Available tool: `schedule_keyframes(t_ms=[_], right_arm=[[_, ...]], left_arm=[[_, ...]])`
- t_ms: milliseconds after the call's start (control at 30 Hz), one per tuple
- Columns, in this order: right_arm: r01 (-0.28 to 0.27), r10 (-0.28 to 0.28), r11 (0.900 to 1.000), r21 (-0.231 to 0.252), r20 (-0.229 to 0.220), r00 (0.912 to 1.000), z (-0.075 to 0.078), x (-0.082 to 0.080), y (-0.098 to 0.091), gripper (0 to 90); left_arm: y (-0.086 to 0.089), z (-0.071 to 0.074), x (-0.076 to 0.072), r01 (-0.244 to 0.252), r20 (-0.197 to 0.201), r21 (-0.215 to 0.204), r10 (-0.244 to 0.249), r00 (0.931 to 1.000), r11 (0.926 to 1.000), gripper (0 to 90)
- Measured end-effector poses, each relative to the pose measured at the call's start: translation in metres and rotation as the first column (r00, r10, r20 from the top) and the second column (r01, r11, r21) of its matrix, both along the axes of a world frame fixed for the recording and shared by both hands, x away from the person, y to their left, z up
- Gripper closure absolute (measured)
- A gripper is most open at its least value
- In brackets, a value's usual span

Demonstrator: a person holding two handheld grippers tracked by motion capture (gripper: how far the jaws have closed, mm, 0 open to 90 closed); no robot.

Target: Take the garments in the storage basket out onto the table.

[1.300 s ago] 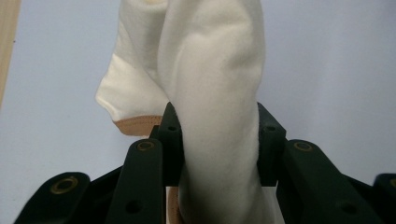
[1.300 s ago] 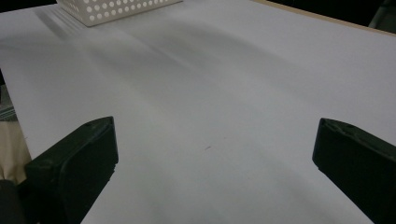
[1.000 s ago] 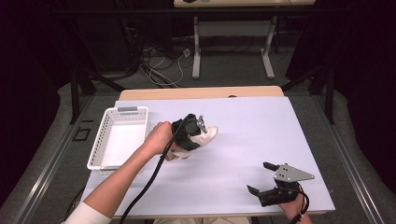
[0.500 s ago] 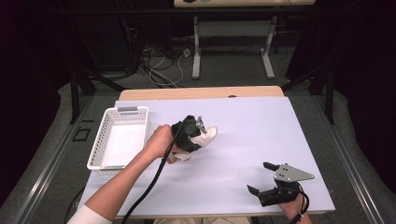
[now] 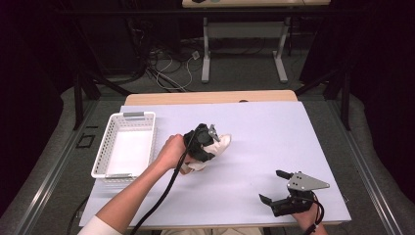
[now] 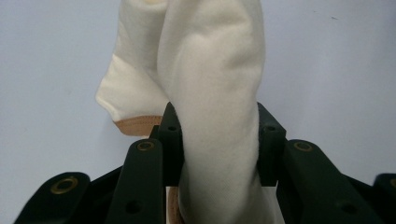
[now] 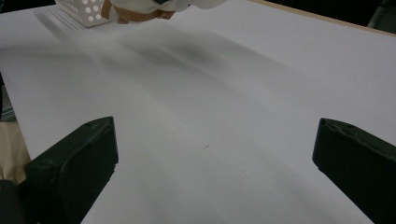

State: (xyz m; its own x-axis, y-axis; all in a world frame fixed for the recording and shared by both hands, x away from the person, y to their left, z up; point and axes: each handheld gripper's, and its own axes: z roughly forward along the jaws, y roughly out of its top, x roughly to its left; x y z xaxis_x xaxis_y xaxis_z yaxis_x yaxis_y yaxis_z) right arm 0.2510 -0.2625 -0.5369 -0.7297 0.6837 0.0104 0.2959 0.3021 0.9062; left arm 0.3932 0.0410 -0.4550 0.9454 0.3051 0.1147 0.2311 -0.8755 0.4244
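Note:
A cream-white fabric item with a tan edge sits just left of the middle of the white table. My left gripper is shut on it. In the left gripper view the black pads press into both sides of the fabric item, and its tan rim shows at the left. My right gripper rests open near the front right edge, far from the item. Nothing lies between the wide-apart jaws of the right gripper, which faces the fabric item across the table.
A white perforated basket stands at the table's left side, close to my left hand; its corner shows in the right gripper view. The white table top ends in a wooden strip at the back.

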Motion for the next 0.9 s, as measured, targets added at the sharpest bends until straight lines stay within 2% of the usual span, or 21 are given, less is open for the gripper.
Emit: schedule_keyframes(t_ms=[467, 900], right_arm=[[0.000, 0.000, 1.0000, 0.001, -0.002, 1.0000, 0.000, 0.000, 0.000, 0.0], [-0.002, 0.002, 1.0000, -0.001, -0.006, 1.0000, -0.001, 0.001, 0.000, 0.0]], left_arm=[[-0.007, -0.010, 0.000, -0.028, -0.005, -0.046, 0.028, 0.9996, 0.9985, 64.1], [-0.010, -0.025, -0.001, -0.046, -0.029, -0.063, 0.044, 0.9986, 0.9970, 63.5]])
